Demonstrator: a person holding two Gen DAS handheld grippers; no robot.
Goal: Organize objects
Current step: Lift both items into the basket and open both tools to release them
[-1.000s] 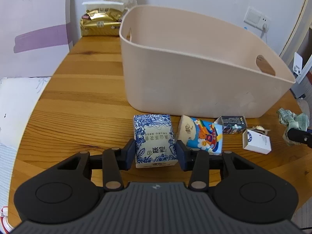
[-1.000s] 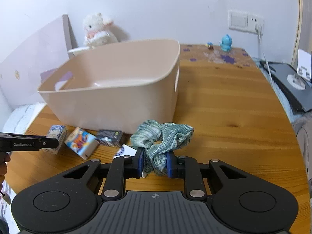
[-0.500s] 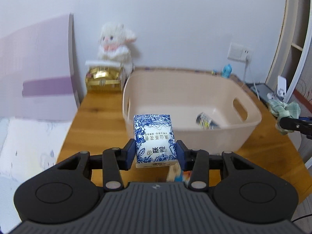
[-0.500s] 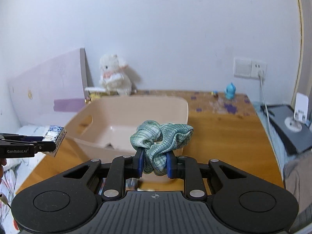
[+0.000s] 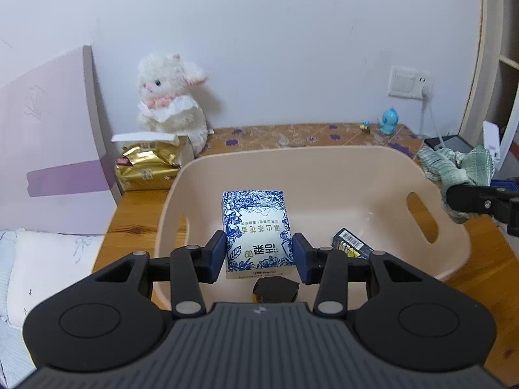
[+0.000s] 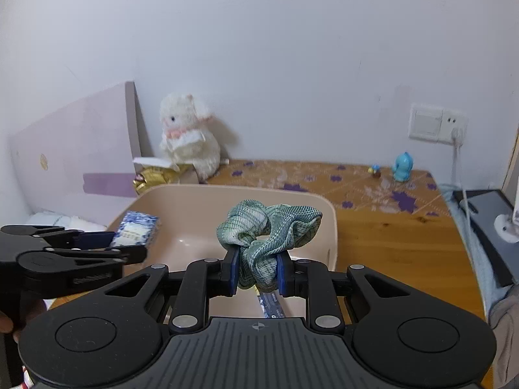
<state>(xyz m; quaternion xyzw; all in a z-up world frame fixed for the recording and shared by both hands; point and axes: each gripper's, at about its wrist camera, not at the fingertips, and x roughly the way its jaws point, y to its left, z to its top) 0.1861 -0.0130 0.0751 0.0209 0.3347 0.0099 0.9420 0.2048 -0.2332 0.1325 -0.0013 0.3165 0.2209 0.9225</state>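
Note:
My left gripper (image 5: 259, 256) is shut on a blue-and-white patterned box (image 5: 256, 230) and holds it above the beige plastic bin (image 5: 373, 162), over its near left part. The box also shows in the right wrist view (image 6: 136, 233). My right gripper (image 6: 258, 270) is shut on a green checked scrunchie (image 6: 269, 230) and holds it above the bin (image 6: 324, 207), near its right rim; the scrunchie shows at the right of the left wrist view (image 5: 457, 168). A dark packet with a barcode (image 5: 352, 246) lies inside the bin. A dark object (image 5: 275, 288) sits below the box.
A white plush lamb (image 5: 168, 100) and a gold packet (image 5: 146, 165) stand at the table's back left. A small blue figurine (image 5: 389, 121) stands at the back right by a wall socket (image 5: 410, 82). A purple-white board (image 5: 48, 149) leans on the left. A bed lies at the left.
Both grippers rose from the table and moved forward over the bin, the left carrying the patterned box, the right carrying the scrunchie. Both grips stayed shut.

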